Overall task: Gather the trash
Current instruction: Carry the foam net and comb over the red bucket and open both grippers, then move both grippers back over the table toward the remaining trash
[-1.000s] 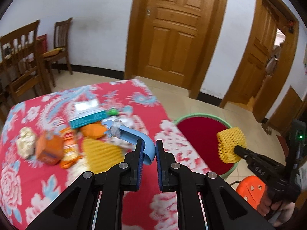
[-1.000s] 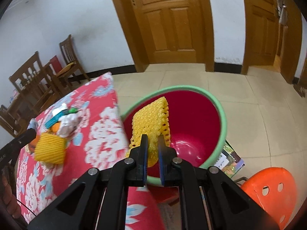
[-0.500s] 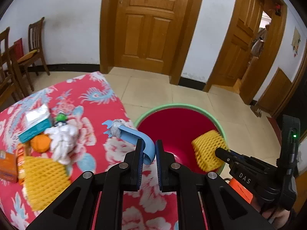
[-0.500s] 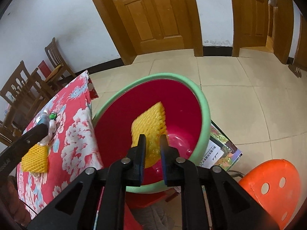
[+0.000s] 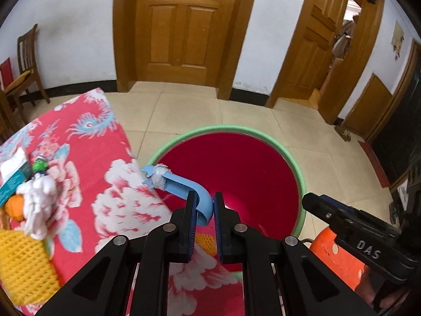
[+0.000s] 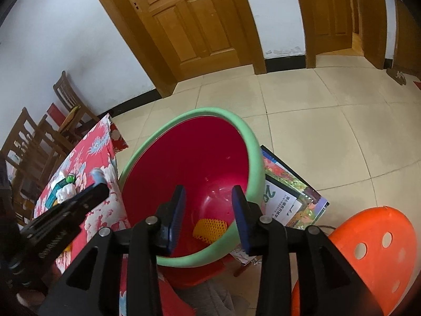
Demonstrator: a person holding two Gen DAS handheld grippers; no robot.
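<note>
Down in the bottom of the red bin (image 6: 200, 158) lies a yellow foam net (image 6: 209, 228), loose and on its own. Right above it the right gripper (image 6: 208, 205) hangs with its jaws opening, nothing between them! Over at the bin's green rim, the left gripper (image 5: 205, 212) is clamped tight on a curved blue plastic piece (image 5: 184, 187), a white wad at its far tip, held out over the edge where bin meets table. On the red floral tablecloth (image 5: 86, 163) more trash waits: a second yellow foam net (image 5: 23, 266), a crumpled white tissue (image 5: 39, 197), a teal box (image 5: 13, 173). An orange stool (image 6: 368, 252) stands just beside the bin.
</note>
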